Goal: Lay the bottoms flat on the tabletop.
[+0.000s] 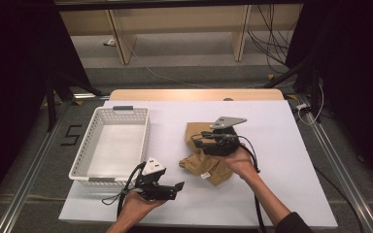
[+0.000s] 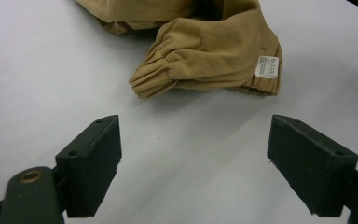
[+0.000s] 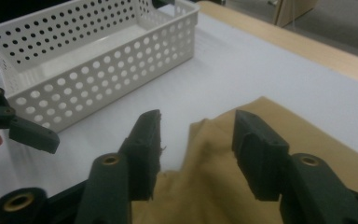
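I have the right gripper (image 1: 200, 141) over the tan garment (image 1: 209, 162) mid-table, jaws parted around a fold. My left gripper (image 1: 175, 187) hovers nearby, jaws wide, beside the white basket (image 1: 90, 141).

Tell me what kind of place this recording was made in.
Probably a lab or workshop set up for recording, not a home. The white table sits inside black curtains on a metal-rail frame, loose cables run across the floor, and a number 5 is taped on the floor.
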### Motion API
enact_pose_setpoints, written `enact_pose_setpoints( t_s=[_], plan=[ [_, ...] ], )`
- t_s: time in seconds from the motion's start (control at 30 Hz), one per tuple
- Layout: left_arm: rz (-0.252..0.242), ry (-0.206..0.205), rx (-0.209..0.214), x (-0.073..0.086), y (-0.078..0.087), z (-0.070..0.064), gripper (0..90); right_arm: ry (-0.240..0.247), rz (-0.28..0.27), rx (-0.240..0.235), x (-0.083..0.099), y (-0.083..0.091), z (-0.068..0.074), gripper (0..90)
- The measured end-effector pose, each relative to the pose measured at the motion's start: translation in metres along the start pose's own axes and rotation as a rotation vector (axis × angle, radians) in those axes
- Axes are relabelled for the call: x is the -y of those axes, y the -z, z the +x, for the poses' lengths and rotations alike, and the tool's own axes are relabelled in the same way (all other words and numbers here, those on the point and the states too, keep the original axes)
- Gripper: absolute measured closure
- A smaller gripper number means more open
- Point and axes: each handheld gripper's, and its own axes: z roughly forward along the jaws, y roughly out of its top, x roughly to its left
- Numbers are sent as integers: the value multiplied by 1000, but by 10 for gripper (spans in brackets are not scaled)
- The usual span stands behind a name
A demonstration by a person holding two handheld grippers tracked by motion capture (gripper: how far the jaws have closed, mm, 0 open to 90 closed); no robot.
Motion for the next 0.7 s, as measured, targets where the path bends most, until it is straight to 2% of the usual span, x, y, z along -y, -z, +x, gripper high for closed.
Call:
enact_pose_setpoints(
  t_s=[0.03, 0.07, 0.1, 0.2, 0.23, 0.27, 0.37, 0.4, 0.43, 0.47, 0.5, 0.6, 0.7],
  plan=[
    [0, 0, 0, 0, 0, 0, 176, 0, 0, 0, 0, 0, 0, 513],
    [0, -2, 2, 0, 0, -1, 176, 10, -19, 36, 1, 15, -4, 452],
    [0, -2, 2, 0, 0, -1, 176, 10, -19, 36, 1, 15, -4, 452],
    [-1, -9, 5, -1, 0, -2, 176, 42, -15, 123, 7, 35, -10, 410],
    [-2, -14, 6, -1, 0, -3, 177, 35, -18, 136, 10, 39, -14, 401],
    [-6, -23, 9, -2, 0, -5, 178, 6, -13, 165, 19, 46, -22, 377],
    [-7, -27, 14, -3, -1, -7, 179, -21, -3, 182, 29, 50, -29, 366],
    [-6, -41, 16, -5, -3, -11, 179, -42, 11, 191, 39, 53, -34, 351],
    [-6, -41, 16, -5, -3, -11, 179, -42, 11, 191, 39, 53, -34, 351],
    [-5, -56, 20, -8, -7, -14, 179, -60, 14, 195, 47, 55, -37, 342],
    [-5, -56, 20, -8, -7, -14, 179, -60, 14, 195, 47, 55, -37, 342],
    [6, -107, 7, -14, -19, -23, 180, -81, 12, 198, 58, 60, -38, 325],
    [12, -132, -6, -17, -24, -26, 181, -79, 26, 191, 61, 61, -36, 315]
  ],
)
